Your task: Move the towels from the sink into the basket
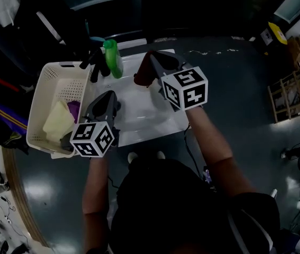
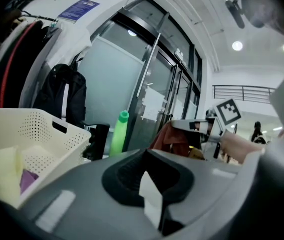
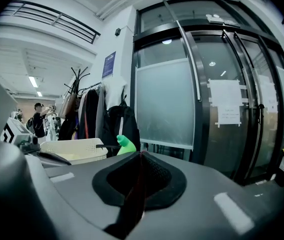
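Note:
A dark red towel (image 1: 143, 73) hangs over the white sink (image 1: 139, 118), and my right gripper (image 1: 152, 56) is shut on it. In the right gripper view a thin red strip of it sits in the seam between the jaws (image 3: 135, 186). The left gripper view shows the same towel (image 2: 168, 136) hanging off to the right. My left gripper (image 1: 109, 96) is over the sink's left side, next to the basket (image 1: 49, 70), with its jaws shut (image 2: 151, 191) and no towel seen in them. A yellow towel (image 1: 58, 121) and a purple towel (image 1: 74, 109) lie in the basket.
A green bottle (image 1: 114, 59) and a black faucet (image 1: 94, 62) stand at the sink's back left corner. Coats hang on a rack behind the basket (image 3: 76, 146). Glass doors (image 3: 217, 99) are beyond, and dark floor surrounds the sink.

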Available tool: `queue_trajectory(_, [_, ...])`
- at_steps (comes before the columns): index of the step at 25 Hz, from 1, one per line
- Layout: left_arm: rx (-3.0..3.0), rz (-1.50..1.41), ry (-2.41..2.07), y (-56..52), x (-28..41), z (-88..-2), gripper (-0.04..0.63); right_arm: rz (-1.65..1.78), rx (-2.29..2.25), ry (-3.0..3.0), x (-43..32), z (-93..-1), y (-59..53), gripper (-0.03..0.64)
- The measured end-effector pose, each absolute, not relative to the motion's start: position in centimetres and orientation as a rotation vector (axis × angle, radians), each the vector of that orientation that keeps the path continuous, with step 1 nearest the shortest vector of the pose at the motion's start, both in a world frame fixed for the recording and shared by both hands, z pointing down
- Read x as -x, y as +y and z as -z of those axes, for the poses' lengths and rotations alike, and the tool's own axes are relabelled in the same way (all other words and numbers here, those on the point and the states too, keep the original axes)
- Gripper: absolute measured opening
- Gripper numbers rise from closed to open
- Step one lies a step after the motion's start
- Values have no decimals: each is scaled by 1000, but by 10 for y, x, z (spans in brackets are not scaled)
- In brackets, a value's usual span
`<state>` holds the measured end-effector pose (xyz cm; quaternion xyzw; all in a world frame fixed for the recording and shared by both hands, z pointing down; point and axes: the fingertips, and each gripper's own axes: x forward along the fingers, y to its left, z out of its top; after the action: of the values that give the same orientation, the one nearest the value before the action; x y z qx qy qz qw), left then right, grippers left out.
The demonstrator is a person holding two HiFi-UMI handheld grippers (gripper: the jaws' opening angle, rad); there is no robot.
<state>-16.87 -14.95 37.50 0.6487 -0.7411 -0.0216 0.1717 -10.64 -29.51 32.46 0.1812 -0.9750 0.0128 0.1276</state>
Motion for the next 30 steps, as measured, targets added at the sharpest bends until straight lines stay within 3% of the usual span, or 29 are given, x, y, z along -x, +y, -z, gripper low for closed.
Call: queue_trajectory(30, [-1581,108,-2479,-27,235,-311,9,78,-12,-3064,206,-226,-169,15])
